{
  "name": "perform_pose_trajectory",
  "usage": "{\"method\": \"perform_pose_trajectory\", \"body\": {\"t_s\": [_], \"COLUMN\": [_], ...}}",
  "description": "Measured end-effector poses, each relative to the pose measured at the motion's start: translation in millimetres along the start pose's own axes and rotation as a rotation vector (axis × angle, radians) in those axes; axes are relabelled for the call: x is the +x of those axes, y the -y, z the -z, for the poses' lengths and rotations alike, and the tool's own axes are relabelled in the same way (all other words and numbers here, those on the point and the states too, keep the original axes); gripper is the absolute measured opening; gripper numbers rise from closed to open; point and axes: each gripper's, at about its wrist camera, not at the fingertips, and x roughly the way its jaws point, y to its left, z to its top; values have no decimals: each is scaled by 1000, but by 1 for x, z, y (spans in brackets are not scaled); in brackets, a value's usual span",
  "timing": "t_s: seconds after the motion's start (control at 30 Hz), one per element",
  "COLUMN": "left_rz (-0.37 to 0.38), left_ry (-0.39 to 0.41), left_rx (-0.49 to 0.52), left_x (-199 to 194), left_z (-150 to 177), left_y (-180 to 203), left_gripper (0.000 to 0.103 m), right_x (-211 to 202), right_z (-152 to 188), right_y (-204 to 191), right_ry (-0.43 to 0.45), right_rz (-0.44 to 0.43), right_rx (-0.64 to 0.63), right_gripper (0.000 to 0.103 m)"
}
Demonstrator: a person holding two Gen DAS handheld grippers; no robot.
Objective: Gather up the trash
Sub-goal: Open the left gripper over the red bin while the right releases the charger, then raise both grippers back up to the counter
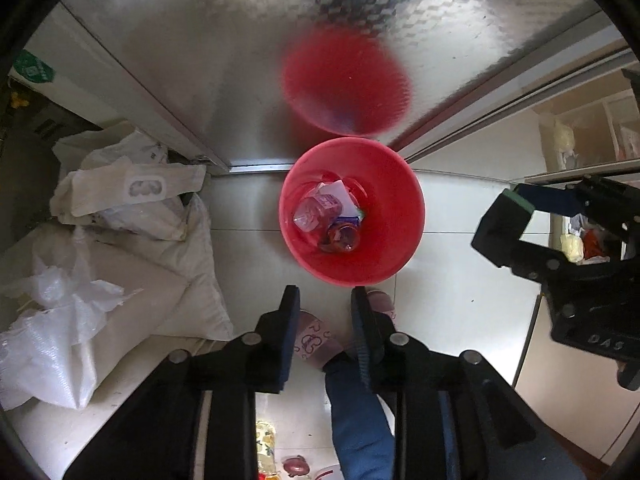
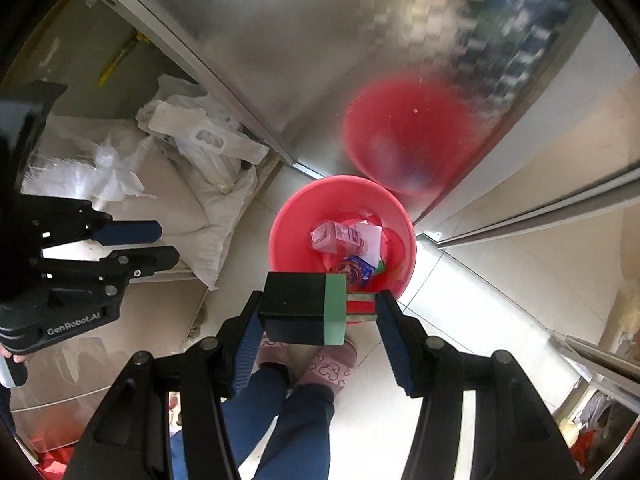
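Observation:
A red bin (image 1: 394, 216) stands on the floor against a shiny metal panel. It holds a pink carton (image 1: 316, 208), white paper (image 1: 340, 196) and a blue wrapper (image 1: 344, 236). My left gripper (image 1: 325, 300) hangs just short of the bin, open and empty. My right gripper (image 2: 320, 308) is shut on a black box with a green end (image 2: 304, 308), held over the bin's near rim (image 2: 288, 216). The carton (image 2: 338, 238) shows in that view too. The right gripper and box also show in the left wrist view (image 1: 508, 216).
White sacks and plastic bags (image 1: 120, 216) lie to the left of the bin. The person's pink slippers (image 2: 332, 364) and blue-trousered legs (image 2: 296, 420) are below the grippers. Shelves with items (image 1: 580, 140) stand at the right. The metal panel (image 1: 240, 60) reflects the bin.

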Motion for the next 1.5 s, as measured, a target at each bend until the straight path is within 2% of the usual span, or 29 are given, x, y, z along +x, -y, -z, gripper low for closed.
{"method": "perform_pose_trajectory", "body": {"t_s": [0.03, 0.1, 0.27, 0.4, 0.47, 0.53, 0.6, 0.77, 0.93, 1.1, 1.2, 1.3, 1.5], "left_rz": [-3, -20, -40, -20, -25, -32, -25, -54, -90, -91, -104, -118, -122], "left_ry": [-4, -12, -15, -2, 2, 13, 16, 18, 25, 60, 90, 122, 193], "left_rx": [5, 18, 55, 66, 62, 59, 56, 59, 104, 94, 88, 76, 34], "left_x": [2, 5, 2, 1, 1, 0, -3, -9, -22, -60, -98, -146, -243], "left_z": [-1, -2, -2, -3, -4, -5, -5, -2, 6, 18, 27, 37, 55], "left_y": [1, 2, 6, 5, 5, 5, 6, 8, 17, 22, 28, 36, 44], "left_gripper": [25, 36, 49, 51, 62, 65, 75, 85, 85, 85, 85, 85, 85], "right_x": [4, 8, 14, 15, 14, 13, 11, 3, -11, -42, -76, -124, -221], "right_z": [0, -1, -4, -6, -6, -7, -6, -3, 1, 7, 10, 11, 13], "right_y": [2, 4, 10, 13, 14, 11, 11, 9, 7, -3, -16, -30, -63], "right_ry": [-5, -13, -7, -10, -17, -8, 6, 29, 40, 59, 85, 127, 220], "right_rz": [4, 13, 36, 39, 42, 52, 58, 81, 85, 79, 75, 80, 102], "right_rx": [-3, -5, -9, -13, -17, -21, -26, -32, -35, -49, -64, -82, -113], "right_gripper": [53, 53, 53, 53, 56, 67, 71, 79, 82, 91, 98, 102, 102]}}
